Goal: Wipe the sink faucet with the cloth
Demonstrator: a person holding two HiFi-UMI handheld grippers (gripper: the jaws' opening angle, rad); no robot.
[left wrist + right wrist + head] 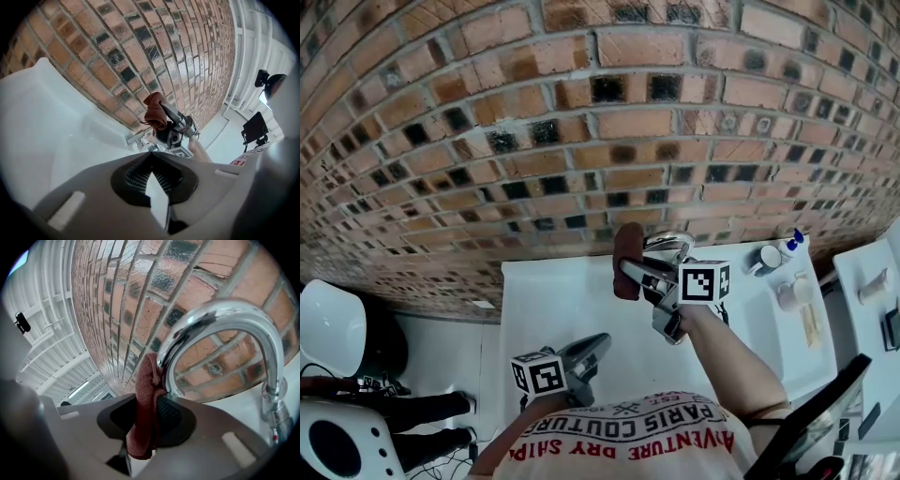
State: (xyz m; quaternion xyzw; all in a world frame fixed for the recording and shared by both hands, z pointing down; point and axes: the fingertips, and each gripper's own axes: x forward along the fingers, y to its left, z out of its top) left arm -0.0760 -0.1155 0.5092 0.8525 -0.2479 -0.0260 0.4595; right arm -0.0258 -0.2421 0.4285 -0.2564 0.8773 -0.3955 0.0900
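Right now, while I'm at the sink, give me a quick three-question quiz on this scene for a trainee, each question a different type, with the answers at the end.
1. Multiple choice: the maroon cloth clamped in the right gripper rests against which part of the chrome faucet? A the curved spout; B the base; C a handle.
2. True or false: the left gripper is also holding a cloth.
3. Short answer: what stands behind the white sink?

Key: 1 A. 2 False; its jaws are together with nothing between them. 3 A brick wall.
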